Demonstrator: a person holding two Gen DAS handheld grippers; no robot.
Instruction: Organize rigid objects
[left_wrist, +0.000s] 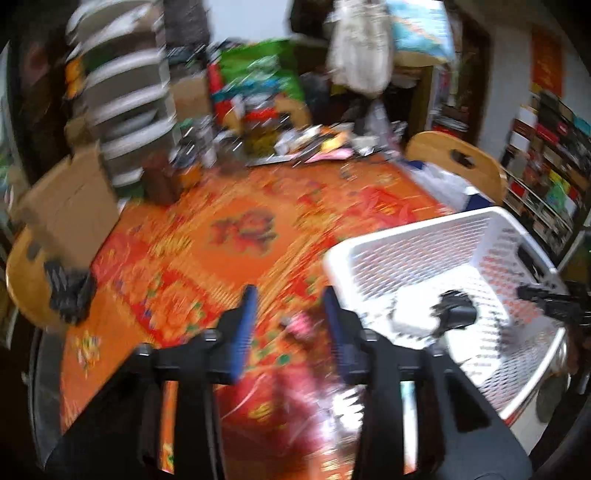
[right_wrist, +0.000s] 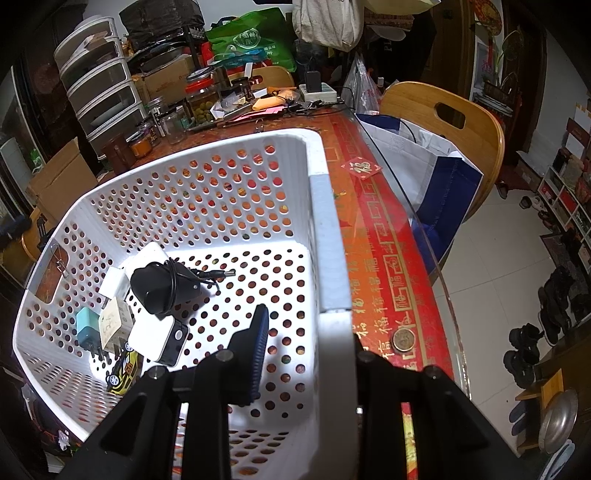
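A white perforated basket (right_wrist: 325, 229) stands on the orange-red tablecloth; it also shows in the left wrist view (left_wrist: 436, 229). Inside lie a black power adapter (right_wrist: 162, 288), white chargers (right_wrist: 159, 339), a light-blue plug (right_wrist: 86, 328) and a yellow toy car (right_wrist: 123, 371). My right gripper (right_wrist: 306, 328) straddles the basket's right wall, one finger (right_wrist: 258, 339) inside, the other hidden behind the wall. My left gripper (left_wrist: 290, 314) is open above the cloth, left of the basket; a small blurred pink object (left_wrist: 301, 325) lies between its fingers.
Jars, boxes and clutter (right_wrist: 199, 99) fill the table's far side. A cardboard box (left_wrist: 70, 206) sits at the left. A wooden chair (right_wrist: 443, 122) with a blue-white bag stands to the right. A coin (right_wrist: 403, 339) lies by the glass table edge.
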